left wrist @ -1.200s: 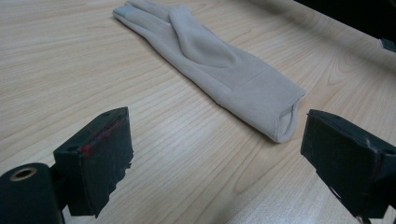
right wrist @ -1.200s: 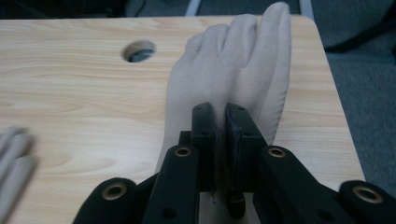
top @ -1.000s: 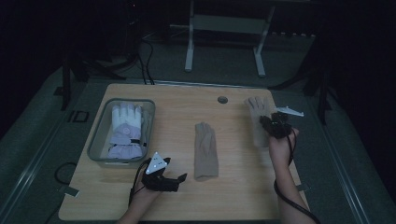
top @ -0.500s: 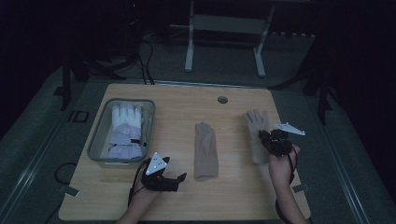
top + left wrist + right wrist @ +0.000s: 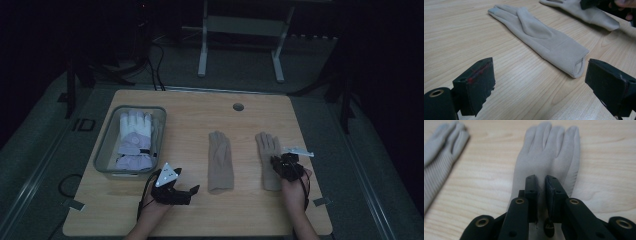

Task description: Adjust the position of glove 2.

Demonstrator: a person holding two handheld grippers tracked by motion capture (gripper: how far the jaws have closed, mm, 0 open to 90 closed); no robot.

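Note:
Two beige gloves lie flat on the wooden table (image 5: 190, 120), fingers pointing away from me. The middle glove (image 5: 220, 160) (image 5: 544, 37) (image 5: 441, 150) rests just ahead of my left gripper (image 5: 192, 192) (image 5: 539, 85), whose jaws stand wide open with bare table between them, its cuff opening near the right jaw. My right gripper (image 5: 277, 162) (image 5: 541, 178) sits low over the wrist end of the right glove (image 5: 266, 145) (image 5: 551, 150) (image 5: 586, 12). Its jaws are nearly together with a thin slit between them, pinching the fabric.
A clear plastic bin (image 5: 102, 160) at the left holds a pair of white and lilac gloves (image 5: 135, 135). A small white tag (image 5: 297, 150) lies right of the right glove. A round hole (image 5: 238, 107) sits near the table's far edge.
My right gripper has come toward me and down, bringing the right glove with it from the far right to beside the middle glove. The left gripper has stayed put.

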